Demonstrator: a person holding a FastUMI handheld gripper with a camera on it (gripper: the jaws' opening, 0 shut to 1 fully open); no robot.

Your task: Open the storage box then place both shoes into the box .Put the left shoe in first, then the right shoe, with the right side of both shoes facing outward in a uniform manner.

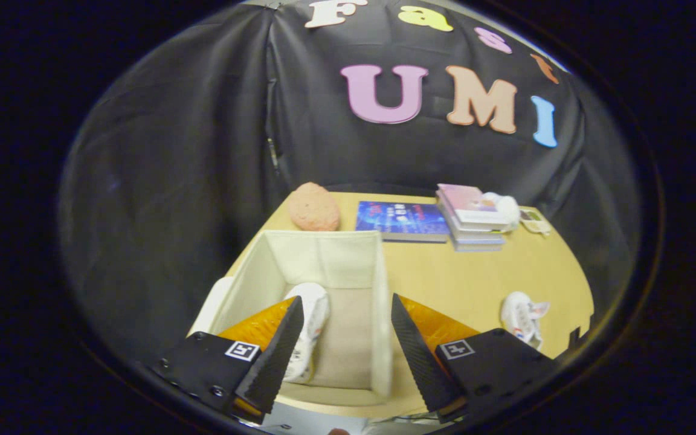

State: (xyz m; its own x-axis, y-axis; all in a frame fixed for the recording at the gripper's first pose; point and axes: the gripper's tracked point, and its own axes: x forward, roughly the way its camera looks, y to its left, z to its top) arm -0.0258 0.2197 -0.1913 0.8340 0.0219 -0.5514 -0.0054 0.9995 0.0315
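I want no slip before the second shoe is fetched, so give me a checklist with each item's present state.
1. Storage box open: ok.
2. One shoe lying inside the box: ok.
3. Which side of that shoe faces outward: cannot tell.
4. Second shoe on the table, apart from the box: ok.
5. Gripper open and holding nothing: ok.
6. Books away from the second shoe: ok.

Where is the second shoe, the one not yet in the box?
In the gripper view, that shoe lies on the table, right of the open box and beyond the open gripper.
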